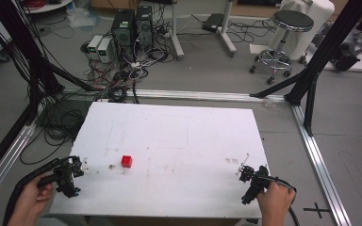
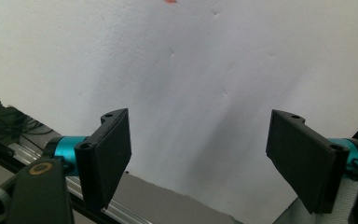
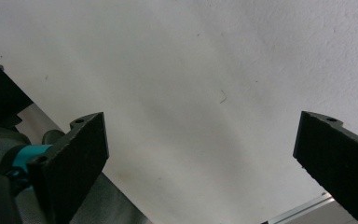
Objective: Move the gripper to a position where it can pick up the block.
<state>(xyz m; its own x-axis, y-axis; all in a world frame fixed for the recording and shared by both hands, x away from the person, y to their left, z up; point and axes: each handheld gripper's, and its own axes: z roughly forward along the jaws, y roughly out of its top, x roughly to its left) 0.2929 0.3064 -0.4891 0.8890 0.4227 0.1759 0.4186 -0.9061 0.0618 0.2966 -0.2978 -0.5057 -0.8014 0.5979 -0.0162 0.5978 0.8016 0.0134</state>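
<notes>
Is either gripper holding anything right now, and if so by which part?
Nothing is held: the left gripper and right gripper are open, and the red block sits alone.

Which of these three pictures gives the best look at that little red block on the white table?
The high view: the red block sits whole on the white table, nearer the left gripper. The left gripper view catches just a red sliver at its top edge. The right gripper view looks along its open jaws at bare white board.

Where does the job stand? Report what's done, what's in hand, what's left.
Done: nothing visible. The red cube sits untouched on the white table. In hand: nothing; the left gripper and right gripper are open and empty near opposite table edges. Left: any handling of the cube.
</notes>
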